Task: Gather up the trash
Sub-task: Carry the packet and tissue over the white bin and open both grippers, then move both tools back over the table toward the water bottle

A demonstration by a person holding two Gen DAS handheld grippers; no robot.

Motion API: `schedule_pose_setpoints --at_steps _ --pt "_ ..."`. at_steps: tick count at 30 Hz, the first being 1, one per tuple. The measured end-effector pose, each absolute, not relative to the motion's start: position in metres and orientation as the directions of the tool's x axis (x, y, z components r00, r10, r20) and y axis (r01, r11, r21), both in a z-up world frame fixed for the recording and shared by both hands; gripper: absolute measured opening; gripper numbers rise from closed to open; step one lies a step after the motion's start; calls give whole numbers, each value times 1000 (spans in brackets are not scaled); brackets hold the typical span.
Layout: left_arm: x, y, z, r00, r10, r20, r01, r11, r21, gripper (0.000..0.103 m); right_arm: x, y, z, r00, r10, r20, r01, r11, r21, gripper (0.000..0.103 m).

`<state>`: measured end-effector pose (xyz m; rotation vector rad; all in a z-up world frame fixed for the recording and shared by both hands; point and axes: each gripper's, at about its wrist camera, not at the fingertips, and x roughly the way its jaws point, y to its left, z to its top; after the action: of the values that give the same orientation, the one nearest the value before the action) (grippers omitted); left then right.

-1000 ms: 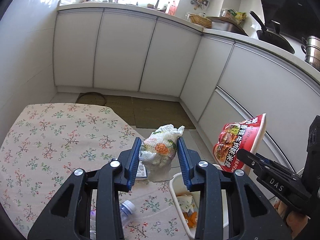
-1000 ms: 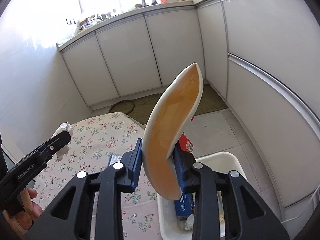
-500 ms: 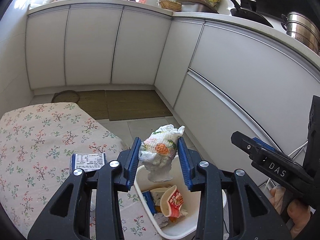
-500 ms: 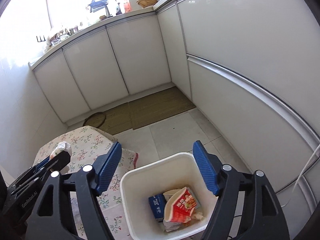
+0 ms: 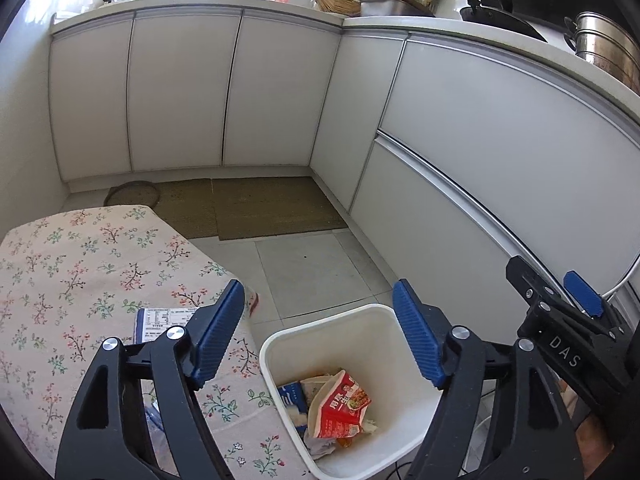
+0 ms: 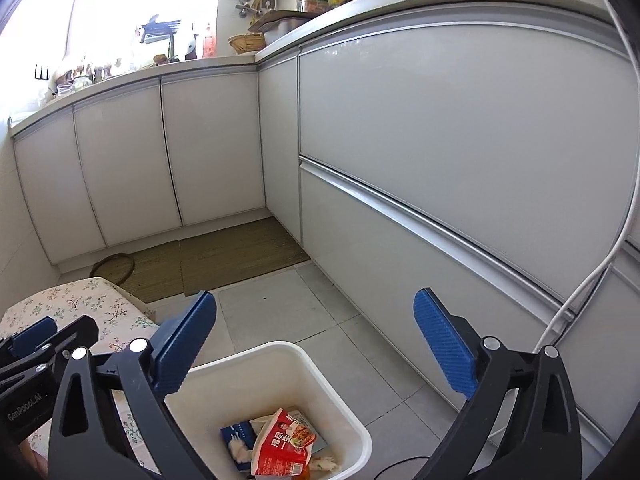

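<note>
A white plastic bin (image 5: 276,344) stands on the floor beside the table; it also shows in the right wrist view (image 6: 256,354). Inside lie a red snack packet (image 5: 340,408), a blue carton (image 5: 294,396) and white crumpled trash; the packet also shows in the right wrist view (image 6: 286,446). My left gripper (image 5: 318,334) is open and empty above the bin. My right gripper (image 6: 314,342) is open and empty above the bin too. A printed packet (image 5: 160,320) lies on the table near the left gripper.
The table with a floral cloth (image 5: 80,272) is left of the bin. White kitchen cabinets (image 5: 480,160) run along the back and right. Woven mats (image 5: 264,208) lie on the tiled floor. A white cable (image 6: 592,280) hangs at the right.
My left gripper opened and the crumpled wrapper it held is gone from its jaws. My right gripper, which let go of the red packet earlier, stays open over the bin.
</note>
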<state>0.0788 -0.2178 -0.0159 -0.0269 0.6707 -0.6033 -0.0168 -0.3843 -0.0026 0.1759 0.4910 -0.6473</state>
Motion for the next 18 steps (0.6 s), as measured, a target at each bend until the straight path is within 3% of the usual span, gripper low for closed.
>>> schedule_pose_setpoints --at_steps 11,18 --pt "86 -193 -17 651 -467 -599 442 874 -201 91 -12 -366 -7 677 -547 -492 599 799 -63 96" --pt "89 -173 -19 655 -411 -634 395 902 -177 95 -2 -345 -9 689 -528 -497 561 822 -96 96"
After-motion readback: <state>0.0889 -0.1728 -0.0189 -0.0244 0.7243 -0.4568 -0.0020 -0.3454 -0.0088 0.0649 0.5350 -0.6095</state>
